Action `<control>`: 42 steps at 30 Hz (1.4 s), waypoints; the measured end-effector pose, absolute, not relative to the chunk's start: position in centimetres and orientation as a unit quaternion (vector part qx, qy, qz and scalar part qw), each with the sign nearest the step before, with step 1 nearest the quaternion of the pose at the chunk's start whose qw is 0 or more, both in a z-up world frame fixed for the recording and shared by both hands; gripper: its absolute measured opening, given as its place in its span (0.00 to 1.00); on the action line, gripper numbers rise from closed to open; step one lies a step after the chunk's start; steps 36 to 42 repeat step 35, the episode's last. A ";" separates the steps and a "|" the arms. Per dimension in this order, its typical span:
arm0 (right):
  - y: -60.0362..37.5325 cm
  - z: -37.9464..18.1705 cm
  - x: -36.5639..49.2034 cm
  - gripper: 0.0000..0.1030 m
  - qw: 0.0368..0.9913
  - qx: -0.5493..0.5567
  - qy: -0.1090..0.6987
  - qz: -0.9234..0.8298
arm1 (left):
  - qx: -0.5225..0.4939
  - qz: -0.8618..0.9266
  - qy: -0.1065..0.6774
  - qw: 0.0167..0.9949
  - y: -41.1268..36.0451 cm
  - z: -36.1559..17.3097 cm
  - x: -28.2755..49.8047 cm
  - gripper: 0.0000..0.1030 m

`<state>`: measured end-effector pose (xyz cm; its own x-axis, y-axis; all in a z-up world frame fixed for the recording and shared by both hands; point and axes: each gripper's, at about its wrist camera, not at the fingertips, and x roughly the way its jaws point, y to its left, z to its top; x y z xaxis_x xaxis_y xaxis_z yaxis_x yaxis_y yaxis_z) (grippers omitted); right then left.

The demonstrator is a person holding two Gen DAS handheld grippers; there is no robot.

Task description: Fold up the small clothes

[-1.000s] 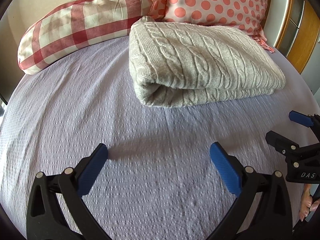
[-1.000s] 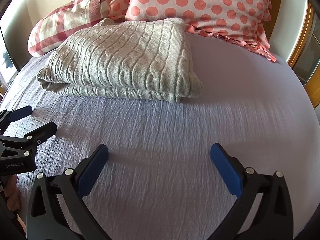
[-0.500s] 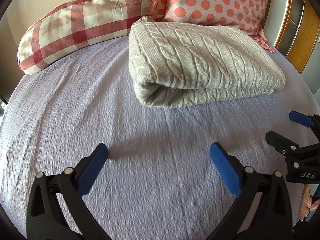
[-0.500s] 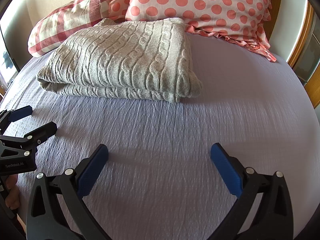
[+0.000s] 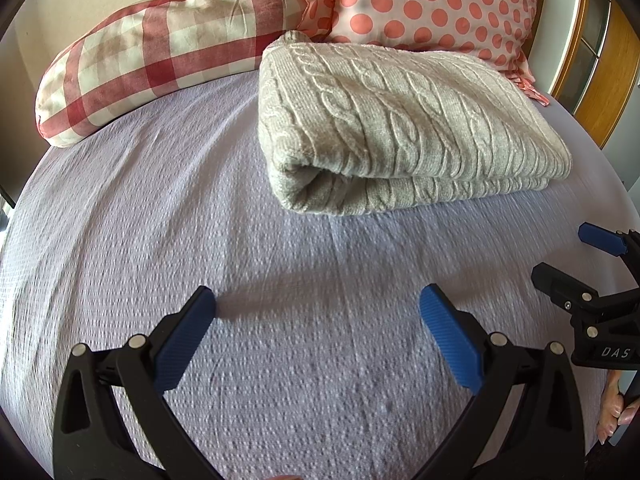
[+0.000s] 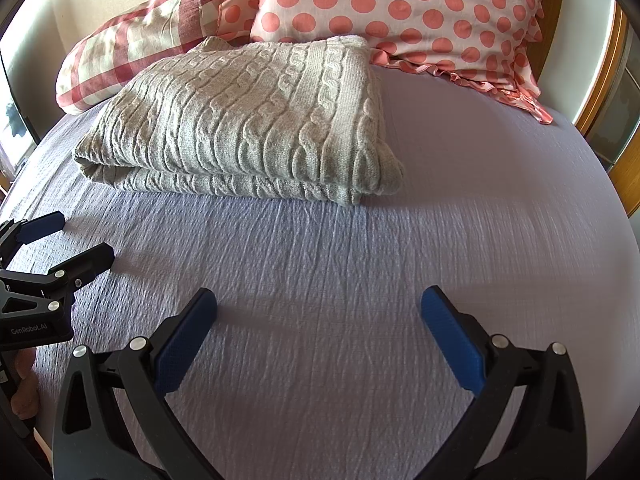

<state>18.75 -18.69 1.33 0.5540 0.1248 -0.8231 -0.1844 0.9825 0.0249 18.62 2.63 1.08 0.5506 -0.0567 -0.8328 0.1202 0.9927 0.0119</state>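
A grey cable-knit sweater (image 5: 400,120) lies folded into a thick rectangle on the lilac bed sheet (image 5: 160,220), near the pillows. It also shows in the right wrist view (image 6: 248,120). My left gripper (image 5: 318,306) is open and empty, low over the bare sheet in front of the sweater. My right gripper (image 6: 319,306) is open and empty too, over the sheet to the sweater's front right. Each gripper appears at the edge of the other's view: the right one (image 5: 568,258) and the left one (image 6: 70,240). Neither touches the sweater.
A red-and-cream checked pillow (image 5: 160,44) and a pink polka-dot pillow (image 5: 432,4) lie behind the sweater. A wooden frame (image 5: 600,80) stands beyond the bed's right side. The sheet (image 6: 480,200) stretches right of the sweater.
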 end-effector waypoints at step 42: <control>-18.7 1.3 18.8 0.99 0.881 -0.031 0.464 0.087 | 0.038 -0.055 0.479 0.876 2.7 1.0 18.9 0.98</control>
